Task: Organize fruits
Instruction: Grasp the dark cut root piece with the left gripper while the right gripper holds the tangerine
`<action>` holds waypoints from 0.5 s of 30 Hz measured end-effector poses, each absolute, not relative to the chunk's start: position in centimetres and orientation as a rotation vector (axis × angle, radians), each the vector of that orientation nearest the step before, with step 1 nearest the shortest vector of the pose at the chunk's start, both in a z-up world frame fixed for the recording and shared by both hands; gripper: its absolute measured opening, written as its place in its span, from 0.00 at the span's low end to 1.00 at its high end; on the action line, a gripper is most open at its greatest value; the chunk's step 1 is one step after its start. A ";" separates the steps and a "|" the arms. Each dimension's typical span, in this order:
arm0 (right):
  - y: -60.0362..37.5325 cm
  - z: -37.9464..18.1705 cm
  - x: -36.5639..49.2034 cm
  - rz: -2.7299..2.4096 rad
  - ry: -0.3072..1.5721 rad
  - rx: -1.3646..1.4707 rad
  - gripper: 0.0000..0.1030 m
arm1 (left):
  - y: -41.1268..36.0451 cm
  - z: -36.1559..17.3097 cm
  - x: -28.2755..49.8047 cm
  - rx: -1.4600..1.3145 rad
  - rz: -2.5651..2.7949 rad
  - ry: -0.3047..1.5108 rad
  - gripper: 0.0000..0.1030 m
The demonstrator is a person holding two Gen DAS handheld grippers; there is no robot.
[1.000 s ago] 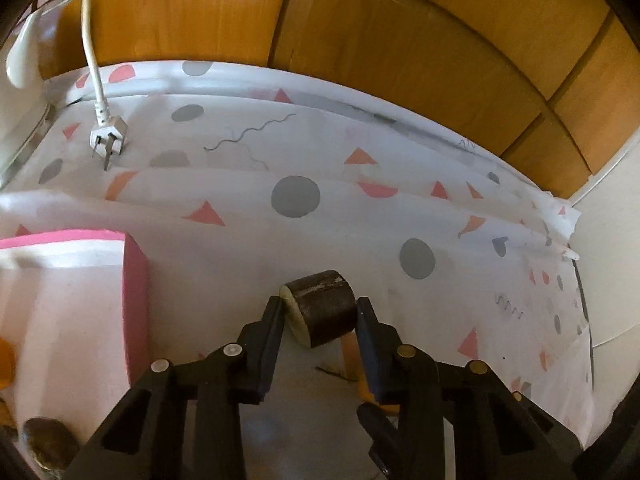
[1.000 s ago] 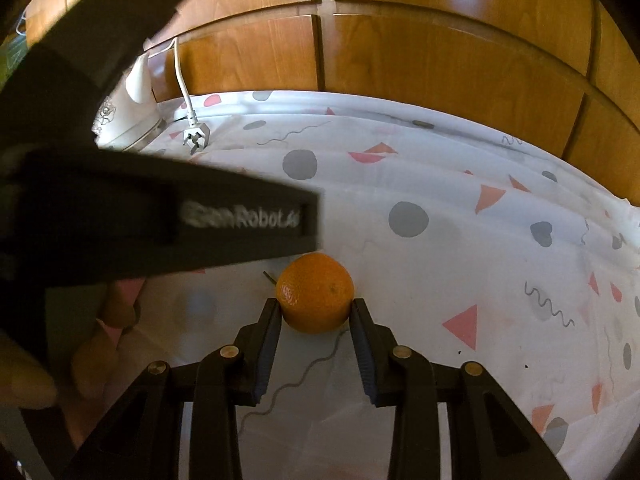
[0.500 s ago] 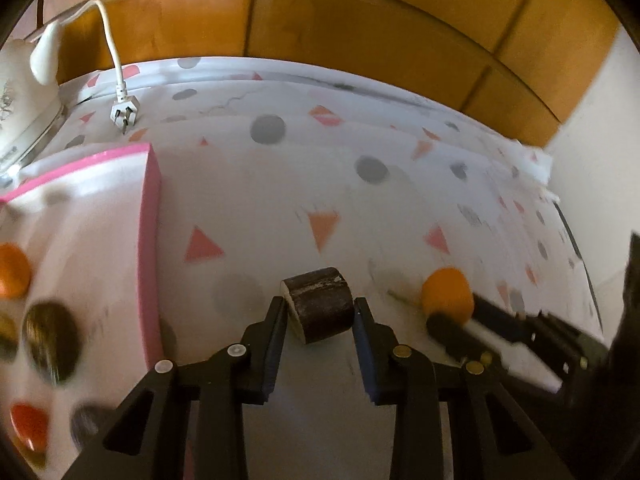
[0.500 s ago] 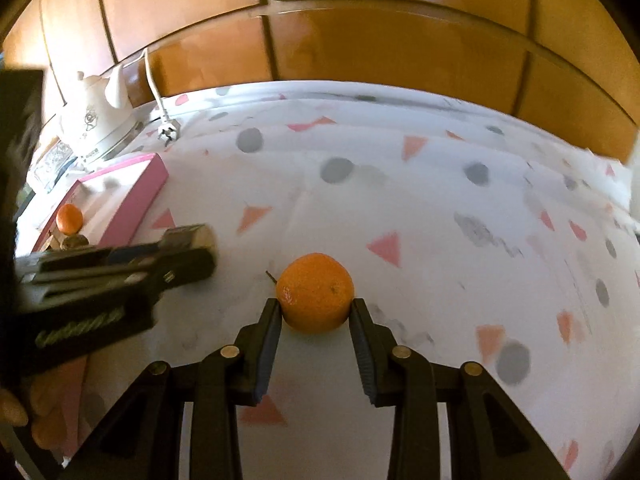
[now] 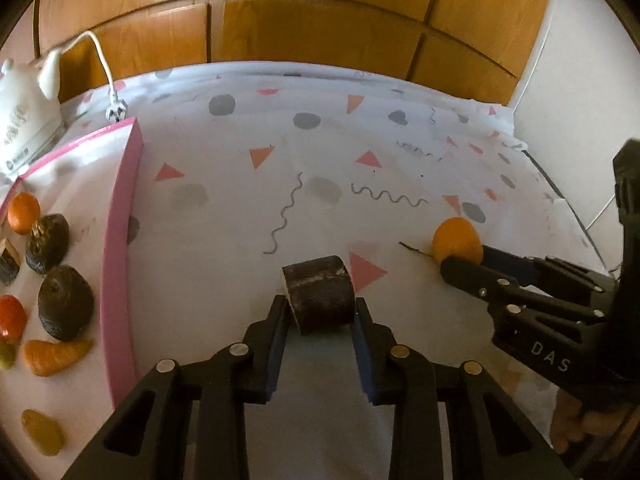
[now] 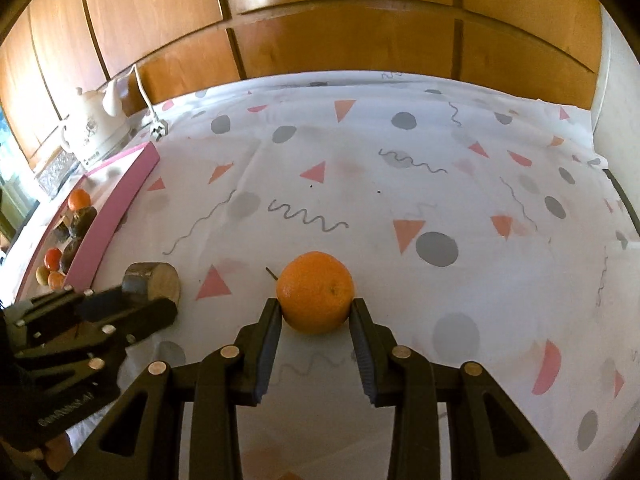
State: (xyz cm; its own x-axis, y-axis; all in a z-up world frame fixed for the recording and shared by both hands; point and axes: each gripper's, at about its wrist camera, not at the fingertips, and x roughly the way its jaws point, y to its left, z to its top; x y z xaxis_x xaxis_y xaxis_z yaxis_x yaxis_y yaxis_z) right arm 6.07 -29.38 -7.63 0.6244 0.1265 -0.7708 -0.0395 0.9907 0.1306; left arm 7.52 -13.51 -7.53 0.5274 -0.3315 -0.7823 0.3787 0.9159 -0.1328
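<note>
Left wrist view, landmark: pink tray [image 5: 120, 240], long wall upright, standing on the tablecloth.
Tablecloth [image 5: 320, 152]: white, printed with grey dots, pink triangles and squiggles; the pink tray lies on its left part.
Wood panelling [image 5: 320, 20]: behind the tablecloth, well beyond the pink tray.
Kettle [image 5: 24, 120]: white, just behind the pink tray's far corner; its white plug [image 5: 116, 110] lies beside that corner.
Right gripper [image 6: 316, 320]: well right of the pink tray; fingers clamped on the orange [image 6: 315, 296], one pad on each side.
Left gripper [image 5: 320, 316]: right of the pink tray, between it and the orange; jaws have just been closing, pads pressing the dark cylinder piece [image 5: 320, 296] from both sides.
Dark cylinder piece: short, brown-black skin, pale cut face; outside the pink tray, near its long wall.
Orange: outside the pink tray, well to its right.
Tray contents: two dark avocados [image 5: 64, 308], a small orange fruit [image 5: 23, 212], a red fruit [image 5: 10, 316], a carrot-like piece [image 5: 54, 356], a yellow piece [image 5: 42, 432].
</note>
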 end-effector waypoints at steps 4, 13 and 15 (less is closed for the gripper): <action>-29.1 -7.9 6.0 0.073 0.842 0.103 0.35 | -13.9 -7.8 7.2 0.092 -0.402 0.879 0.28; -29.1 -8.3 7.1 0.046 0.855 0.136 0.39 | -13.9 -8.0 7.1 0.099 -0.410 0.851 0.28; -28.8 -8.3 7.5 0.036 0.854 0.124 0.40 | -13.8 -8.1 7.1 0.096 -0.414 0.846 0.28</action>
